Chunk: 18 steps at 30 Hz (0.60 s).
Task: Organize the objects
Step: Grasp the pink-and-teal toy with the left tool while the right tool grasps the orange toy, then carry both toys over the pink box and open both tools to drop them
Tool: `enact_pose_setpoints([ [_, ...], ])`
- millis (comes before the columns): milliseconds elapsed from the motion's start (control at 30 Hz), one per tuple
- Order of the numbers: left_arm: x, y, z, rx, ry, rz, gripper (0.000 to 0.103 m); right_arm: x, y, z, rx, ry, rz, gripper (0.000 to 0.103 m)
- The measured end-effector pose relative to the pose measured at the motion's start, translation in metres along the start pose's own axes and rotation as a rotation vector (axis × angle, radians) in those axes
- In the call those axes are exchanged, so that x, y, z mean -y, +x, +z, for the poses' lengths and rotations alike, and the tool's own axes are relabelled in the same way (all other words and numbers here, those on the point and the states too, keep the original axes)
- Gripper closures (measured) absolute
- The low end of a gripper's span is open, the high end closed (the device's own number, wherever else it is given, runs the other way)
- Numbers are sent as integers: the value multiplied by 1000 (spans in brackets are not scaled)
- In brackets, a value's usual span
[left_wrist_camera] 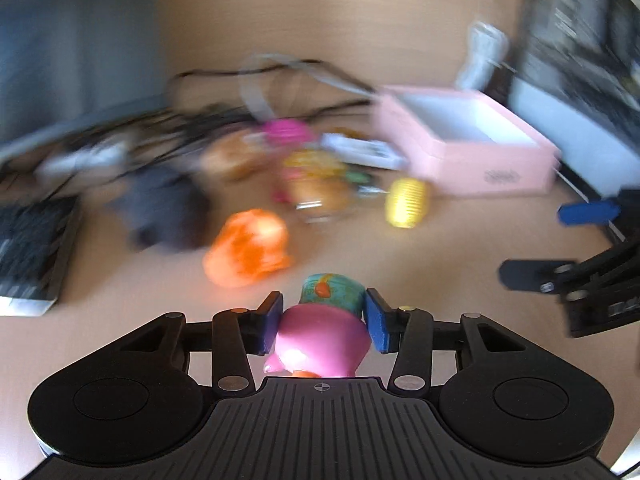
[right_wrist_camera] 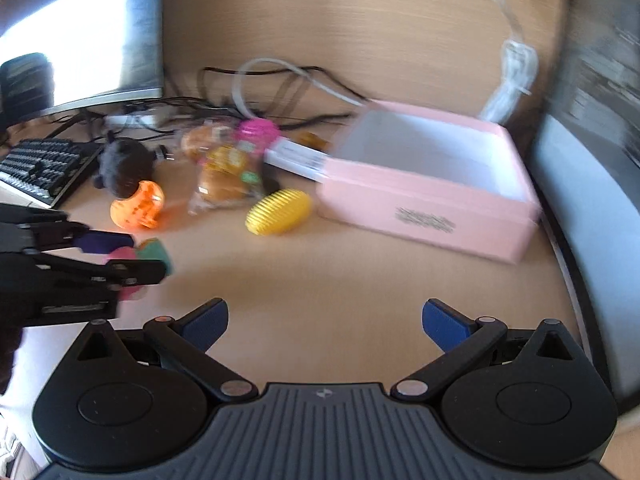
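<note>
My left gripper (left_wrist_camera: 324,316) is shut on a small toy (left_wrist_camera: 324,340) with a pink body and a teal top; both blue pads (left_wrist_camera: 378,322) press its sides. The right wrist view shows the same gripper (right_wrist_camera: 120,258) and toy (right_wrist_camera: 154,252) at the left, just above the desk. My right gripper (right_wrist_camera: 326,320) is open with nothing between its fingers, over bare desk in front of the pink box (right_wrist_camera: 420,208). It also shows at the right edge of the left wrist view (left_wrist_camera: 560,244). The open pink box (left_wrist_camera: 480,160), white inside, lies to the right of the toy pile.
On the wooden desk lie a yellow ribbed egg (right_wrist_camera: 278,212), an orange toy (right_wrist_camera: 138,204), a snack packet (right_wrist_camera: 228,180) and a dark plush (right_wrist_camera: 124,168). Further back are a keyboard (right_wrist_camera: 40,168), a monitor (right_wrist_camera: 80,40) and cables (right_wrist_camera: 280,80). The view is motion-blurred.
</note>
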<state>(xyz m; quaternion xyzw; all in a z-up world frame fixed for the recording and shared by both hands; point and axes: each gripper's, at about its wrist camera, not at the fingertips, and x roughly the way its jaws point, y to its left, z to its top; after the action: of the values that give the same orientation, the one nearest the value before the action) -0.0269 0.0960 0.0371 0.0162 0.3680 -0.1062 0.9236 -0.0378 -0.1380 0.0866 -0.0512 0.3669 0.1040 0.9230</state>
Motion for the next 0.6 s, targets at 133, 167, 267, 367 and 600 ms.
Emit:
enact_pose_setpoints([
  [133, -48, -28, -9, -6, -183, 90, 54, -46, 30, 26, 27, -106, 115, 0],
  [167, -57, -36, -11, -2, -211, 114, 54, -57, 38, 32, 34, -133, 141, 0],
  [267, -76, -54, -17, 10, -271, 158, 54, -94, 69, 51, 27, -206, 218, 0],
  [367, -90, -67, -24, 9, -312, 173, 54, -120, 101, 64, -10, -228, 258, 1],
  [600, -85, -67, -33, -4, -306, 174, 54, -135, 114, 72, -53, -248, 275, 47],
])
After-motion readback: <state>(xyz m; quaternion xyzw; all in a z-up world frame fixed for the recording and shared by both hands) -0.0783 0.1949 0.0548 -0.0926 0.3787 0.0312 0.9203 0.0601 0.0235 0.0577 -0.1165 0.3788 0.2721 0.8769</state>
